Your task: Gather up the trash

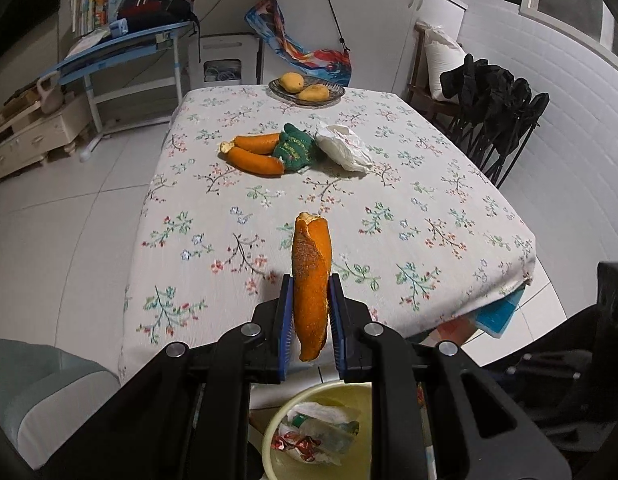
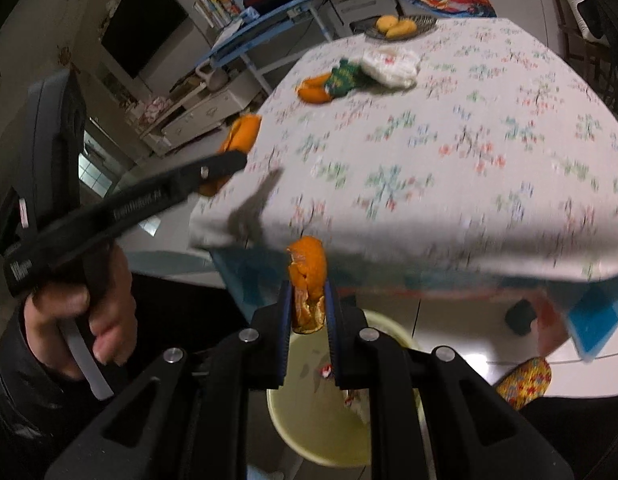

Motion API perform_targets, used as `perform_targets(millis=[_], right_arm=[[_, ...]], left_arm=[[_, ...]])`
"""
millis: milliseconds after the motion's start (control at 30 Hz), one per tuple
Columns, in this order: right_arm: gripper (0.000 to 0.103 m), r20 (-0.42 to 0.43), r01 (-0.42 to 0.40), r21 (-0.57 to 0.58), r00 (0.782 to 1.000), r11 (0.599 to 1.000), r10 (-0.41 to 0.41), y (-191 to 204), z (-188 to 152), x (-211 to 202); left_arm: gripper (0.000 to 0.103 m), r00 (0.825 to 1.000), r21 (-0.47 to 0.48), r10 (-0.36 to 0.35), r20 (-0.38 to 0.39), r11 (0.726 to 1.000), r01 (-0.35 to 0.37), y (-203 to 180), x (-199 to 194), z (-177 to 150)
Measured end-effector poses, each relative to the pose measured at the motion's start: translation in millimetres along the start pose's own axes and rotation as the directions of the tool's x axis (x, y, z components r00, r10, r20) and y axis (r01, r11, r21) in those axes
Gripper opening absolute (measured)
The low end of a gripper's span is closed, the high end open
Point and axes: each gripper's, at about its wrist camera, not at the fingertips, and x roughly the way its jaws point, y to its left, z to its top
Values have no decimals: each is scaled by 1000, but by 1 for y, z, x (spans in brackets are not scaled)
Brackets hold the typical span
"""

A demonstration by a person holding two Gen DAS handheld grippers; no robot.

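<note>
My left gripper (image 1: 311,312) is shut on a long strip of orange peel (image 1: 311,276), held upright above a pale yellow trash bin (image 1: 277,420) that holds wrappers. My right gripper (image 2: 307,304) is shut on another piece of orange peel (image 2: 308,276), above the same bin (image 2: 293,432) below the table's near edge. The left gripper (image 2: 213,168) with its peel also shows in the right wrist view. On the table lie two more orange peel pieces (image 1: 255,152), a green wrapper (image 1: 297,148) and a crumpled white plastic bag (image 1: 343,147).
The table has a floral cloth (image 1: 389,216). A plate with two mangoes (image 1: 307,90) stands at its far edge. A black chair with dark clothes (image 1: 497,120) is at the right. A blue desk (image 1: 121,52) and a low cabinet (image 1: 33,132) stand at the left.
</note>
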Motion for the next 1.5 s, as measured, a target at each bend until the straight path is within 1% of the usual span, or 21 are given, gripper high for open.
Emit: perform_targets(millis=[300, 567, 633, 667, 733, 867, 933, 967, 1033, 1233, 1500], right_arm=[[17, -117, 8, -55, 993, 998, -15, 18, -30, 22], [17, -184, 36, -76, 982, 996, -49, 22, -42, 37], [20, -196, 49, -79, 979, 996, -64, 21, -43, 40], [20, -196, 55, -77, 978, 996, -69, 20, -44, 40], [37, -185, 63, -71, 980, 995, -75, 19, -44, 36], [40, -171, 73, -57, 982, 996, -81, 15, -44, 33], [46, -156, 75, -49, 984, 996, -81, 15, -43, 30], [47, -145, 78, -43, 986, 996, -83, 14, -42, 28], [58, -124, 90, -28, 988, 996, -93, 12, -41, 24], [66, -66, 101, 62, 993, 993, -97, -2, -36, 12], [69, -19, 118, 111, 993, 987, -117, -11, -32, 4]], left_arm=[[17, 1000, -11, -3, -6, 1000, 3, -5, -11, -17], [17, 1000, -13, -5, -6, 1000, 5, -7, -17, -27], [17, 1000, -15, -6, -8, 1000, 6, -8, -19, -31], [17, 1000, -15, -6, -9, 1000, 6, -9, -20, -33], [17, 1000, -15, -6, -9, 1000, 6, -9, -21, -35], [17, 1000, -11, -7, -13, 1000, 7, -13, -25, -44], [17, 1000, -10, -8, -16, 1000, 8, -14, -27, -49], [17, 1000, -8, -9, -19, 1000, 8, -15, -27, -50], [17, 1000, -3, -11, -27, 1000, 11, -18, -28, -53], [17, 998, 20, -15, -53, 1000, 16, -24, -28, -59], [17, 995, 51, -18, -95, 998, 23, -34, -23, -68]])
